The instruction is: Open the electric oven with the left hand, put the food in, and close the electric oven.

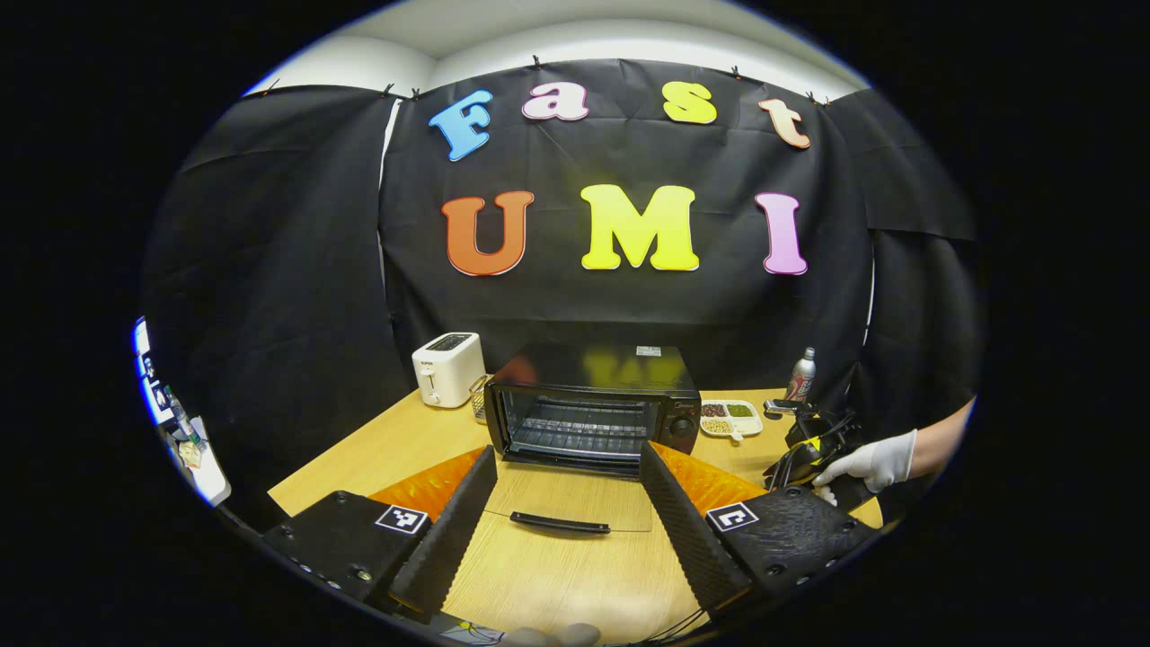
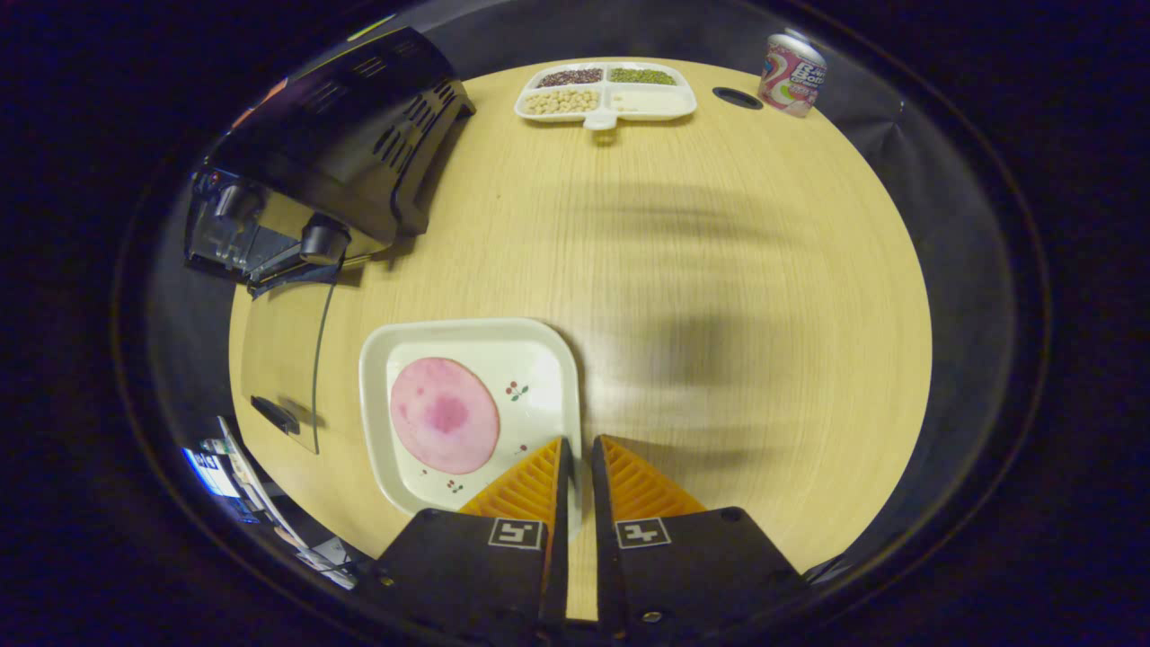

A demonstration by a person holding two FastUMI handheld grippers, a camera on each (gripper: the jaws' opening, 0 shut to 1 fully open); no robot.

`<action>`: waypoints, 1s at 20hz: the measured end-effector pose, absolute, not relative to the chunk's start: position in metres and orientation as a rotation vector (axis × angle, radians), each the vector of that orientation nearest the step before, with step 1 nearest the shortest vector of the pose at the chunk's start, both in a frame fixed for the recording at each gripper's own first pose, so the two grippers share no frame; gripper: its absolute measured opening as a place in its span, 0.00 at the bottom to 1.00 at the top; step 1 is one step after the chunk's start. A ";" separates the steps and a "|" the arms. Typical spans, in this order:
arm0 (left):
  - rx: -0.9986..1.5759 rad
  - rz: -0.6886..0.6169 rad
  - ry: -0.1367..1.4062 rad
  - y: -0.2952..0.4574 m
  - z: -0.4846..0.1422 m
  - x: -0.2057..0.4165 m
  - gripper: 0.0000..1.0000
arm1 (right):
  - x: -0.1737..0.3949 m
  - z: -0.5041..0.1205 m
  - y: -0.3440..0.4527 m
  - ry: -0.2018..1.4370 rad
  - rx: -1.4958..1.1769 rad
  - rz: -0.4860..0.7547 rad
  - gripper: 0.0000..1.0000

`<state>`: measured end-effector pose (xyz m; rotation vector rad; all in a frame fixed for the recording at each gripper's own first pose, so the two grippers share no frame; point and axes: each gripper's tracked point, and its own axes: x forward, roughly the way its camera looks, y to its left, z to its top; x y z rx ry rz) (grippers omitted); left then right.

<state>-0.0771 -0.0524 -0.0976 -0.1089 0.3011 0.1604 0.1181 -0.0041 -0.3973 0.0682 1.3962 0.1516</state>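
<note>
Oven (image 1: 593, 409) ahead of the released left claw (image 1: 568, 512) stands with door (image 1: 566, 503) dropped flat between its fingers, while the right claw (image 2: 575, 485) pinches the plate (image 2: 467, 409) rim, ham (image 2: 444, 415) just left, so carry level.

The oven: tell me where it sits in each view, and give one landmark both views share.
Left gripper view: the oven stands at centre, straight ahead, its door folded down flat on the table.
Right gripper view: the oven lies at upper left, seen from above.
Shared landmark: the divided snack tray beside the oven.
</note>
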 end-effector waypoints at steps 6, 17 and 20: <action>-0.133 0.103 0.306 -0.034 -0.109 -0.074 0.97 | 0.117 -0.397 -0.005 1.386 0.105 0.188 0.02; -0.140 0.040 0.303 0.010 -0.112 -0.086 0.98 | 0.083 -0.387 0.010 1.223 0.637 0.261 0.04; -0.122 0.027 0.304 0.018 -0.108 -0.089 0.96 | 0.080 -0.377 0.004 1.138 0.720 0.256 0.04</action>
